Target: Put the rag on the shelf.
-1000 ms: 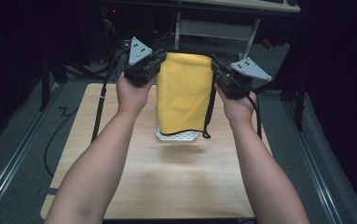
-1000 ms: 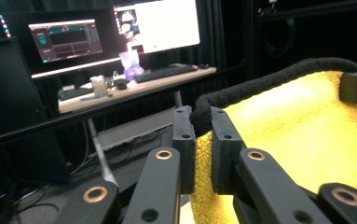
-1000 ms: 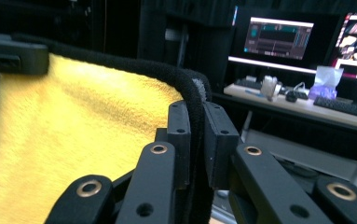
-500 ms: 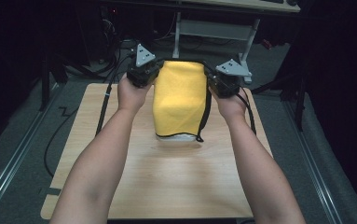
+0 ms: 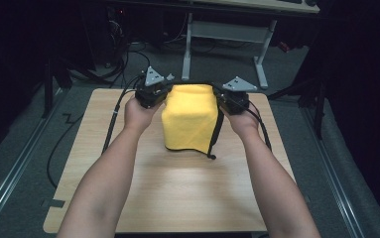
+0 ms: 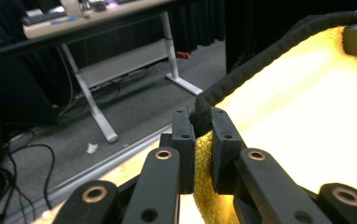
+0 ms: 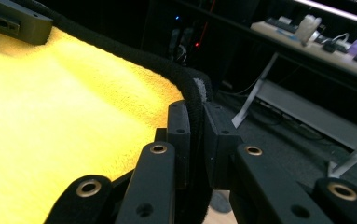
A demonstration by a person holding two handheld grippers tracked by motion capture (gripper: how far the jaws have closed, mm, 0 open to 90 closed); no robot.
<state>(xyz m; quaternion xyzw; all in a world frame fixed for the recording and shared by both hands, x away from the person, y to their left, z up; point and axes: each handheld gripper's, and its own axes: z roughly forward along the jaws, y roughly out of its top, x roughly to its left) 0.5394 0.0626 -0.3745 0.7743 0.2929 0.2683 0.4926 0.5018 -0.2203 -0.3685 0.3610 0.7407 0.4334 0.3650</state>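
Nearest the camera in the high view, the person's two forearms reach forward over the bare near half of the wooden table (image 5: 177, 198), with no containers on it. Farther on, the lower hem of a yellow towel with black edging (image 5: 190, 121) touches or nearly touches the tabletop at mid-table, a short black loop at its right lower corner; the cloth hangs from there up to its top edge, stretched between the two tools. The left gripper (image 5: 150, 91) is clenched on the towel's top left corner: in the left gripper view its jaws pinch the black piping (image 6: 203, 116) with yellow terry bunched below. The right gripper (image 5: 234, 96) is likewise clamped on the top right corner, the black border (image 7: 195, 121) running down between its pads. The step in hand looks like laying the towel flat on the table. To do it well, both corners should stay level and the top edge taut, so the cloth settles without a twist; the hands should draw the top edge along the table away from the resting hem, and the jaws should part only once the corners lie on the wood. Beyond the table stand a grey floor, cables and a desk frame (image 5: 224, 29).
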